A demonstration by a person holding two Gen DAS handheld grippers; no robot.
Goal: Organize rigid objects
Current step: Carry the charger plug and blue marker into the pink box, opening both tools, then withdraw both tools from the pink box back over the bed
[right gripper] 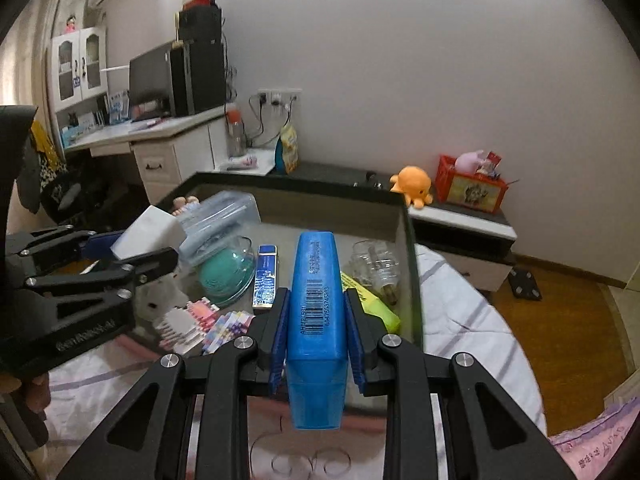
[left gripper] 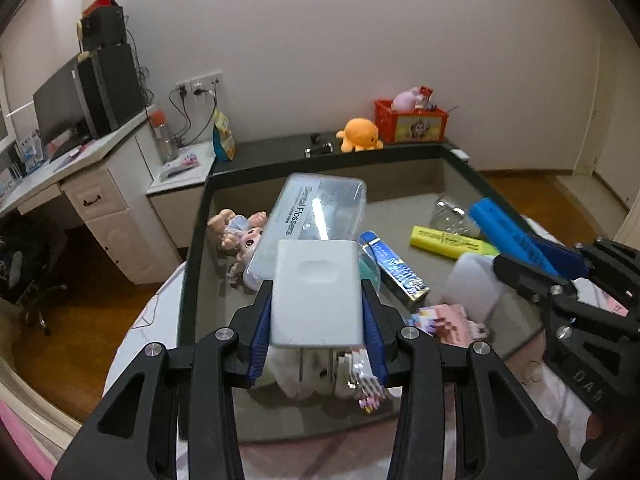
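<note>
My left gripper [left gripper: 317,312] is shut on a white flat box [left gripper: 316,292] and holds it over the near end of the dark-rimmed tray [left gripper: 192,256]. My right gripper [right gripper: 316,320] is shut on a blue plastic case [right gripper: 316,320] with a barcode, held above the tray's near right side [right gripper: 412,264]. The tray holds a clear Dental Flossers box [left gripper: 316,208], a doll [left gripper: 240,236], a yellow highlighter [left gripper: 452,242], a blue-silver packet [left gripper: 394,268], a glass jar [right gripper: 376,268] and a teal item under a clear bowl [right gripper: 228,272].
The tray lies on a bed with a striped white sheet [right gripper: 472,320]. Behind it stand a dark low cabinet with an orange plush octopus [left gripper: 360,134] and a red crate [left gripper: 412,120]. A white desk [left gripper: 80,160] with a monitor is at the left.
</note>
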